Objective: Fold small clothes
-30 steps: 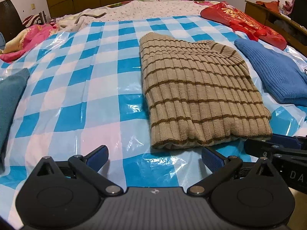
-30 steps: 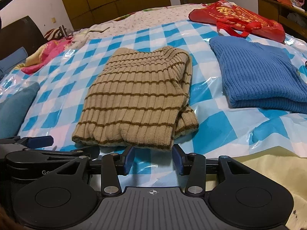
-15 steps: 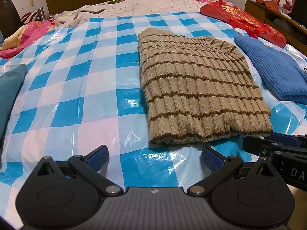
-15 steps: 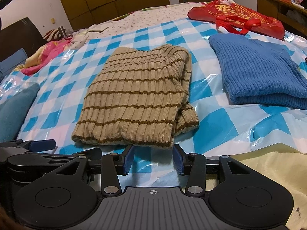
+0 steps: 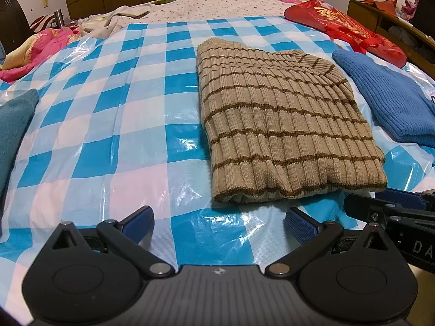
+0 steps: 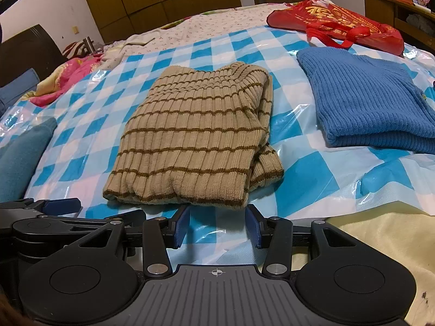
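A beige sweater with brown stripes (image 5: 282,125) lies folded flat on the blue-and-white checked plastic sheet (image 5: 114,125); it also shows in the right wrist view (image 6: 195,141). My left gripper (image 5: 218,224) is open wide and empty, just short of the sweater's near hem, towards its left corner. My right gripper (image 6: 217,226) is partly open and empty, just short of the hem, near its right corner. Each gripper shows at the edge of the other's view.
A folded blue sweater (image 6: 369,103) lies right of the beige one. A red bag (image 6: 337,24) sits behind it. A teal garment (image 5: 13,135) lies at the left edge. Pink bedding (image 5: 35,49) is far left. A wooden shelf (image 5: 391,27) stands far right.
Both grippers have pulled back slightly from the sweater's hem and risen a little. Their jaws have kept the same opening. The sweater has not moved.
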Demonstrator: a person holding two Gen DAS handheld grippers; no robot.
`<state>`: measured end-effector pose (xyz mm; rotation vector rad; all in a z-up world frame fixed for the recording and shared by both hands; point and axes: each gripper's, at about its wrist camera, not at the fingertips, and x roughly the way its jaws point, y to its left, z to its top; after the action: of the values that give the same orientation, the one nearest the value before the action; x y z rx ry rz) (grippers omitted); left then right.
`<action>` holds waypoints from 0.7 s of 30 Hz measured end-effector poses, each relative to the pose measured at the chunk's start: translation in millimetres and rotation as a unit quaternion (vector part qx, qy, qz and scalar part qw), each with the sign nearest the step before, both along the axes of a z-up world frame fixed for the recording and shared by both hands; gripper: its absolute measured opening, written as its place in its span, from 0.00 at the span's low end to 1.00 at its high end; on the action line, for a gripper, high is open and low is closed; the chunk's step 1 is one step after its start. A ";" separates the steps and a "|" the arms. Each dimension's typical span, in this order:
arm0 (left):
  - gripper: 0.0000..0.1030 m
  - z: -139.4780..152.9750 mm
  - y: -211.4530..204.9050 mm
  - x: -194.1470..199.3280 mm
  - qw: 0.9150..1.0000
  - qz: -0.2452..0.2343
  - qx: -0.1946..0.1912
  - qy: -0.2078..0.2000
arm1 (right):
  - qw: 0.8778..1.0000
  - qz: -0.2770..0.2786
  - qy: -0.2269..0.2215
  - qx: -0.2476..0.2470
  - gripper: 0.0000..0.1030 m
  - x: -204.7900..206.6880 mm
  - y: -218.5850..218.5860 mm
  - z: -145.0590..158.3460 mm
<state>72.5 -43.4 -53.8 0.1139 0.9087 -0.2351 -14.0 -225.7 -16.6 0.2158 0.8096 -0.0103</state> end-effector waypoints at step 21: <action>1.00 1.7 2.4 -3.0 1.000 0.001 -0.004 -0.002 | 1.000 -0.002 -0.004 0.013 0.46 -7.0 2.3 1.5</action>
<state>69.5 -41.0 -52.1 0.1058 0.9042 -0.2370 -21.0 -223.4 -15.1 0.2424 0.8016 -0.0017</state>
